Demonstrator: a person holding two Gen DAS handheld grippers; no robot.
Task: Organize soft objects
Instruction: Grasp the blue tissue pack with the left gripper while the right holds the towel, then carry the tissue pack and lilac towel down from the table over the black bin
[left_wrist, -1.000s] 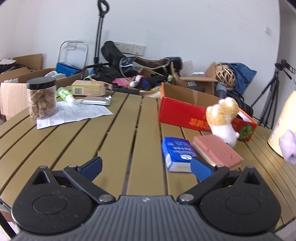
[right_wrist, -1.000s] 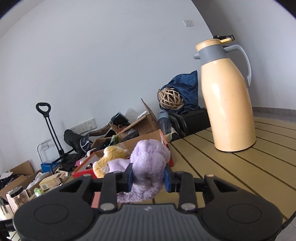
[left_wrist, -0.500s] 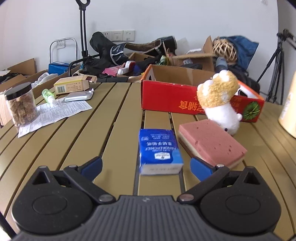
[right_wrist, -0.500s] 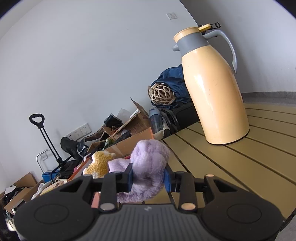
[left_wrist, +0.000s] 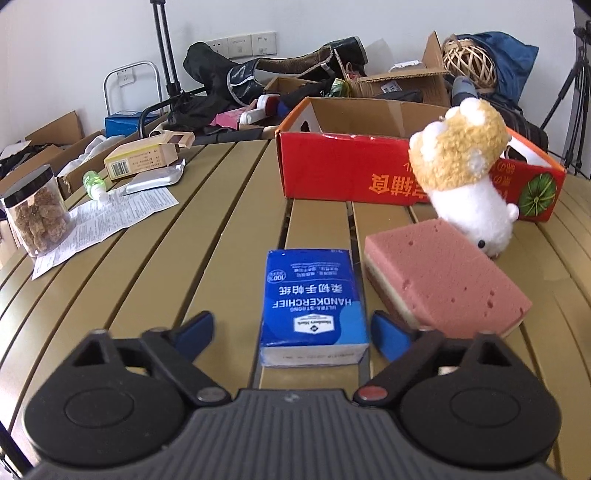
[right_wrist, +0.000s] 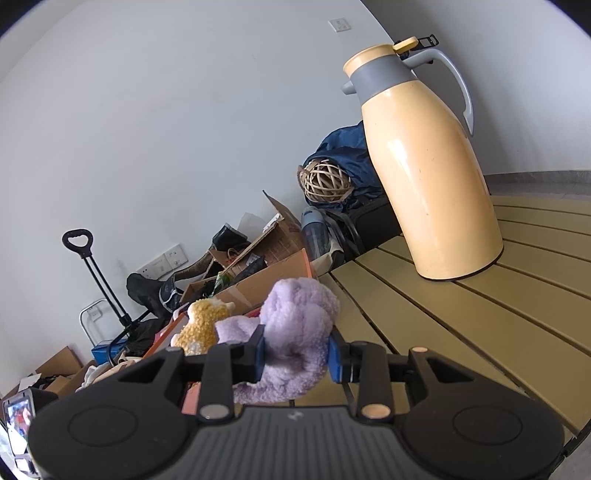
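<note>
Right now the left hand-held gripper (left_wrist: 291, 330) hangs low over the slatted tan worktop (left_wrist: 155, 266), its jaws closing around the blue rectangular handkerchief tissue pack (left_wrist: 314, 302) without touching it yet. Just beside the pack lies a pink rectangular foam sponge (left_wrist: 443, 277), with a tan-and-white plush animal (left_wrist: 465, 181) against the red cardboard box (left_wrist: 347, 177). Meanwhile the right hand-held gripper (right_wrist: 295, 354) is clamped on a fluffy lilac plush toy (right_wrist: 295, 332), near a tall cream thermos jug (right_wrist: 424, 162).
</note>
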